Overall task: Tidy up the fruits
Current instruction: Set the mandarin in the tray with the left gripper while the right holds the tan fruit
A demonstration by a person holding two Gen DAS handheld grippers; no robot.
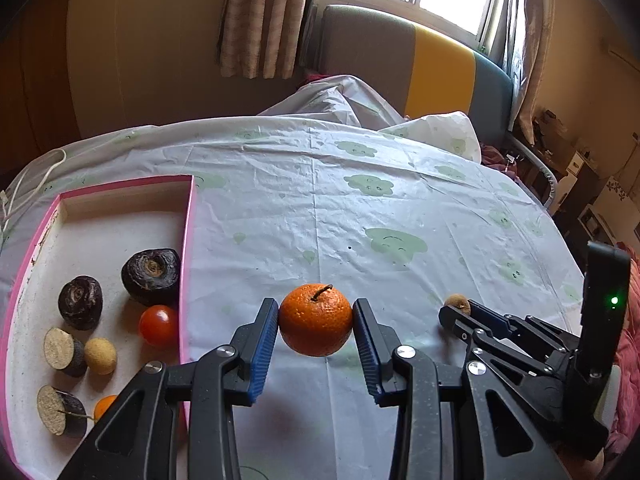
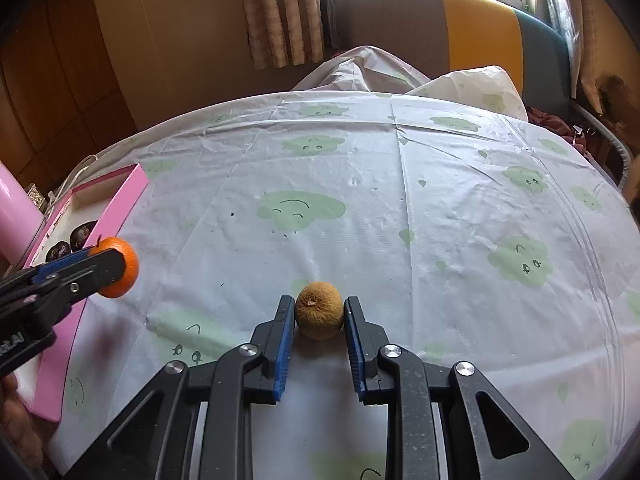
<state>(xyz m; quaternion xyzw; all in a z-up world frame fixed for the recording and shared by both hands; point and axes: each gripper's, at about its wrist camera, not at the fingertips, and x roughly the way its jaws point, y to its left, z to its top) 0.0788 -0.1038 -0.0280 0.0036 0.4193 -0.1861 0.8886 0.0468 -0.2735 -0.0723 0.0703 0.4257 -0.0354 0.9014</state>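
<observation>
My left gripper [image 1: 315, 320] is shut on an orange tangerine [image 1: 315, 319] with a short stem, held just above the tablecloth to the right of a pink-rimmed tray [image 1: 188, 248]. The tangerine also shows in the right wrist view [image 2: 120, 266]. The tray holds dark water chestnuts [image 1: 151, 276], a red cherry tomato [image 1: 159, 325], a small yellow fruit [image 1: 101, 356] and a small orange fruit [image 1: 105, 406]. My right gripper [image 2: 319, 316] is shut on a brown kiwi [image 2: 319, 315] that rests on the cloth. The right gripper also shows in the left wrist view [image 1: 460, 312].
The table wears a white plastic cloth [image 1: 360, 208] with green smiling clouds. A pink cylinder [image 2: 16, 216] stands beyond the tray at the far left. A chair back [image 1: 416, 60] in grey, yellow and blue stands behind the table.
</observation>
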